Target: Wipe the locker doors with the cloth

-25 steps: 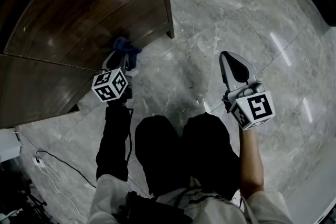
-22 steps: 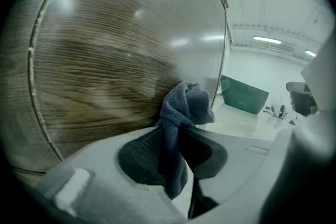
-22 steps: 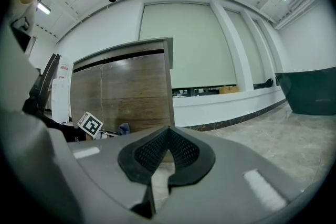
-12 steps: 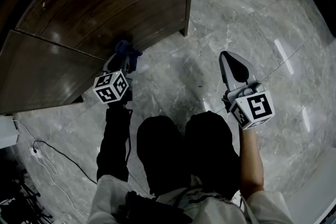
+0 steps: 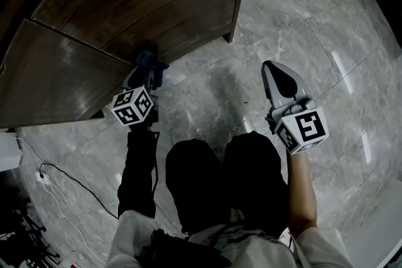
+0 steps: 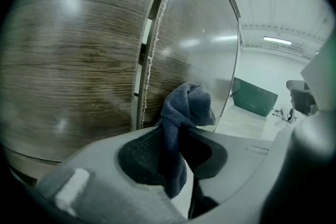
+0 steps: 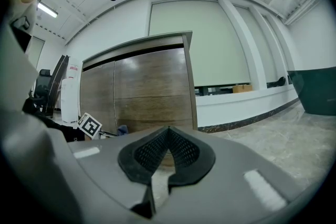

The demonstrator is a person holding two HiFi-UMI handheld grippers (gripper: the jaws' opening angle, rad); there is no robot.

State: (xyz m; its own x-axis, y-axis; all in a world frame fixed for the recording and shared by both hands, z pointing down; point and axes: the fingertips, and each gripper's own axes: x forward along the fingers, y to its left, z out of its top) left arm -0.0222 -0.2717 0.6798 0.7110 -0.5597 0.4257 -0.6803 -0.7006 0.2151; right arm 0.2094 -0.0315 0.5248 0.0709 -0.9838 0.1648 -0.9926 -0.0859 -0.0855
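Seen from above, a person's dark-clad legs [image 5: 220, 179] are being shown at the lower centre of the frame, with a gripper held out on either side. At centre left, a dark blue cloth [image 5: 151, 63] is being pinched between the narrowed jaws of the left gripper [image 5: 143, 75]. Its bunched end is being held at the foot of the brown wooden locker doors [image 5: 125, 3], which are filling the upper left; whether it is touching them cannot be told. At centre right, the right gripper [image 5: 277, 72] is being held over the grey marble floor [image 5: 326, 22], well apart from the lockers, its jaws pressed together with nothing between them. A thin cable [image 5: 69, 182] is being shown at the lower left.
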